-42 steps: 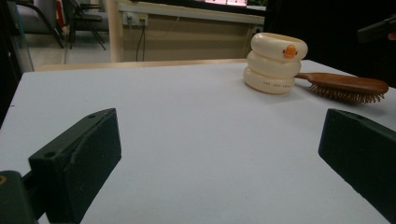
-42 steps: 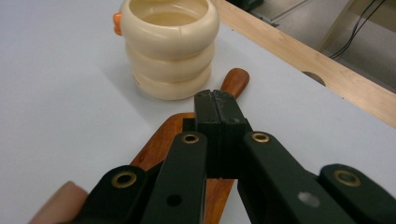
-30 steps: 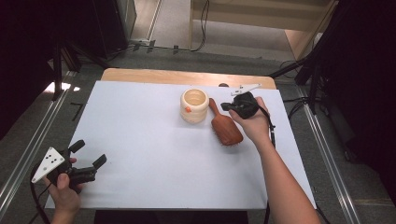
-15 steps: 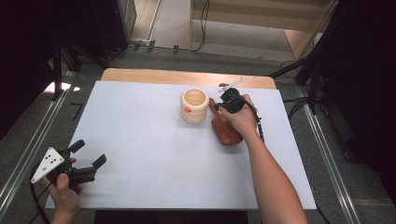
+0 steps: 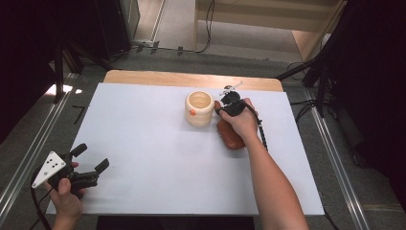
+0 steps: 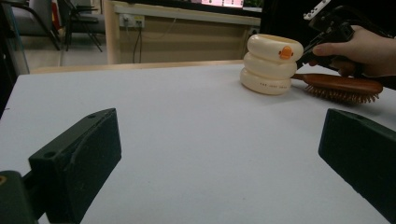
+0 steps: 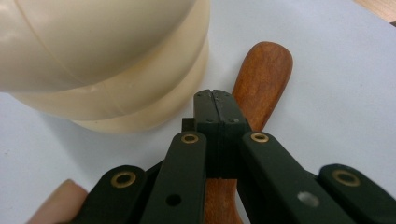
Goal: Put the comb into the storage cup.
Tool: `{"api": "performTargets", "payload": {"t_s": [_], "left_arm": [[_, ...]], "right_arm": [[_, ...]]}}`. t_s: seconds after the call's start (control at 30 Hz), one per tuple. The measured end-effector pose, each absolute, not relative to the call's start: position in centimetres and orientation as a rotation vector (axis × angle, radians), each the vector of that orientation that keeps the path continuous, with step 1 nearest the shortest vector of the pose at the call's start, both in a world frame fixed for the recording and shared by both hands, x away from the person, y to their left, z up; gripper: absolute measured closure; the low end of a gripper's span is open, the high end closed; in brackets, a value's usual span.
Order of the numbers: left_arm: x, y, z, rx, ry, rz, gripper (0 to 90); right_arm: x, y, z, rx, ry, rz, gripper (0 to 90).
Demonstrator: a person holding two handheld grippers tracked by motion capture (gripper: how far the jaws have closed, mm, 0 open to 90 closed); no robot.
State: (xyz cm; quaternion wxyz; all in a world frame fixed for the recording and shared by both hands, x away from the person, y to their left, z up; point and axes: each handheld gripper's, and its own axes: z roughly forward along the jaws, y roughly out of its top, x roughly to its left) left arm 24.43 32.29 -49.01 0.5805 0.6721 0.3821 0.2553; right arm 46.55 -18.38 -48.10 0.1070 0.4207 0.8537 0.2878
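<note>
The left gripper [image 5: 88, 170] rests at the near left corner of the white worktop [image 5: 143, 143], its 2 jaws wide apart with nothing between them. It looks parked there, clear of the work; from its jaws every object lies far ahead and off to the right, across bare worktop.

Ahead of those jaws stands the cream ribbed plastic cup with an orange duck-shaped knob [image 6: 272, 64], built like 3 stacked rings and upright. In the right gripper view the cup [image 7: 107, 60] bulges just to the left of the right gripper's jaws, very close to them, though I cannot tell whether it touches them.

The right gripper [image 5: 229, 103] is held down over the reddish-brown wooden hairbrush [image 5: 229, 135], which lies flat with its bristles down beside the cup. Its 2 jaws are pressed together, pad against pad, with nothing clamped between them. The brush's rounded handle [image 7: 261, 84] runs under and beyond the jaw tips, pointing away from them, while the bristled head [image 6: 348, 91] sits back under the hand. With the jaws closed above the handle, no grip on it exists. I judge the hand to be lining up along the handle, and the jaws would have to part before they could straddle it; the cup so near on 1 side leaves little room for that.
</note>
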Motion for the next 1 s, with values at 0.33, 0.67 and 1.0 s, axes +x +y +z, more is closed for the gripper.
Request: {"api": "performTargets", "payload": {"t_s": [0.33, 0.67, 1.0], "left_arm": [[24.4, 32.2, -49.0, 1.571, 0.888, 0.595, 0.0], [24.4, 32.2, -49.0, 1.577, 0.887, 0.598, 0.0], [24.4, 32.2, -49.0, 1.578, 0.887, 0.6, 0.0]], "right_arm": [[46.6, -19.9, -48.3, 1.328, 2.485, 0.807, 88.1], [45.7, -22.5, -48.8, 1.397, 2.475, 0.788, 88.1], [44.4, -25.0, -48.6, 1.43, 2.496, 0.771, 88.1]]}}
